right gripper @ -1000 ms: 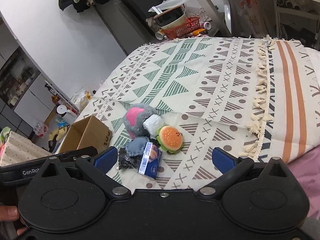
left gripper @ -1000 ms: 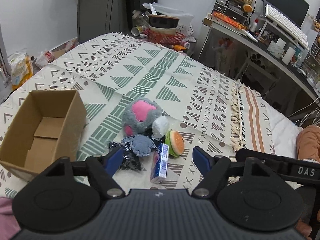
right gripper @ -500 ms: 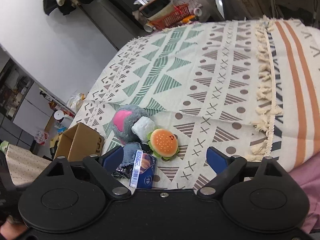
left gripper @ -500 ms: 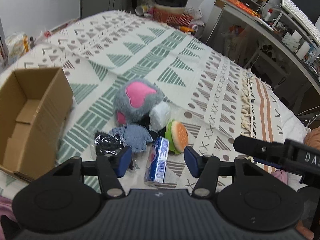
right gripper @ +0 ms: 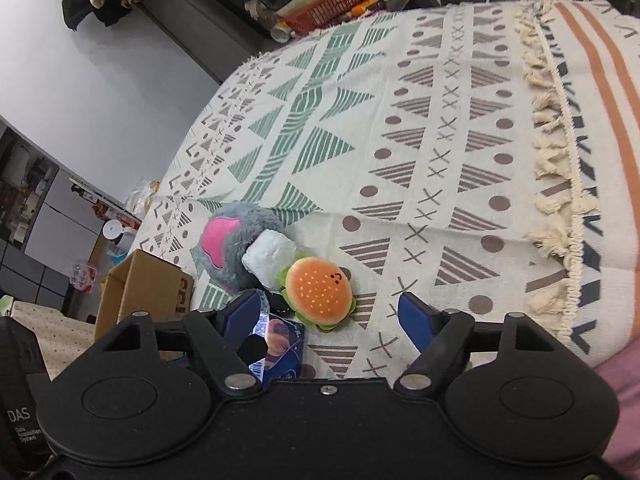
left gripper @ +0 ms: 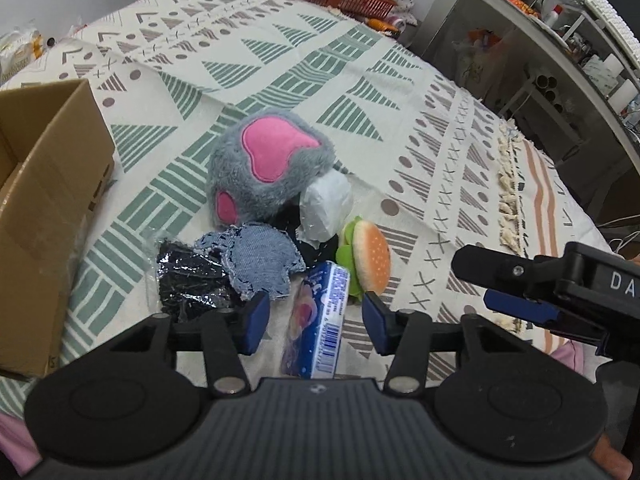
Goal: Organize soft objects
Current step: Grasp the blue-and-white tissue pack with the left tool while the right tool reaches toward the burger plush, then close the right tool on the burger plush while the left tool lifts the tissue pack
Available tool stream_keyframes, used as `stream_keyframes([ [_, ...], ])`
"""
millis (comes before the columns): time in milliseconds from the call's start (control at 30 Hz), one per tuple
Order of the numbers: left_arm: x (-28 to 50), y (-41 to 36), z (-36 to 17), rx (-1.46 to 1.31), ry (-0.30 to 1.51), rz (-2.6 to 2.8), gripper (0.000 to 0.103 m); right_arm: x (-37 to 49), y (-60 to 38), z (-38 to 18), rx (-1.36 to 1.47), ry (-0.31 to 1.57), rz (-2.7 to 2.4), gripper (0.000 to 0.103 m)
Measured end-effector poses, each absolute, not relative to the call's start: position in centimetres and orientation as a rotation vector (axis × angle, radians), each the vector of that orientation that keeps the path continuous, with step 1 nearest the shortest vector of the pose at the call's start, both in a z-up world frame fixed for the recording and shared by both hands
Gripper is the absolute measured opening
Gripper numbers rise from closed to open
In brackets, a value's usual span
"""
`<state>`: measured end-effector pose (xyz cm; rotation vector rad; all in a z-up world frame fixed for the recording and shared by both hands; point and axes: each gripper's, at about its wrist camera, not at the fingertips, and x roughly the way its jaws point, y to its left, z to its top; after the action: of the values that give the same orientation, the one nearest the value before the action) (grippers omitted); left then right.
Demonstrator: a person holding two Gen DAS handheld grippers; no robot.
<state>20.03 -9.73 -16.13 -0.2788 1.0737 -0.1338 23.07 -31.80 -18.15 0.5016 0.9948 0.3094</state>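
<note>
Two tongs: left tongs (left gripper: 314,316) part-open, astride blue pack (left gripper: 318,322); right tongs (right gripper: 326,314) wide, empty.
Pack: light, crushable (likely tissues); pinch long sides.

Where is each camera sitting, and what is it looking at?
Left wrist view: sits on the left tongs, looking along them at the blue packet between their open fingers; the right tongs show at the right edge.
Right wrist view: sits on the right tongs, open, looking down at the burger toy.
Both views show the grey and pink plush, burger toy, blue packet and cardboard box.
</note>
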Motion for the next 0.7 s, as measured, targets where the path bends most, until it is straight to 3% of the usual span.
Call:
stream_keyframes([
  [233,20.8,-9.4,-18.0,-0.307,1.114,-0.139,0.039,24.7,-30.7,-19.9,0.499,1.049,0.314,0.069],
  [400,21.0,-9.4,-18.6,-0.309,1.15,-0.144,0.022,25.7,-30.1,-21.0,0.492,1.075,0.312,0.066],
  [700,20.8,-9.0,-18.1,-0.34,1.128,-0.161,0.019,26.9,-28.6,-22.0,0.446,1.09,0.316,0.066],
])
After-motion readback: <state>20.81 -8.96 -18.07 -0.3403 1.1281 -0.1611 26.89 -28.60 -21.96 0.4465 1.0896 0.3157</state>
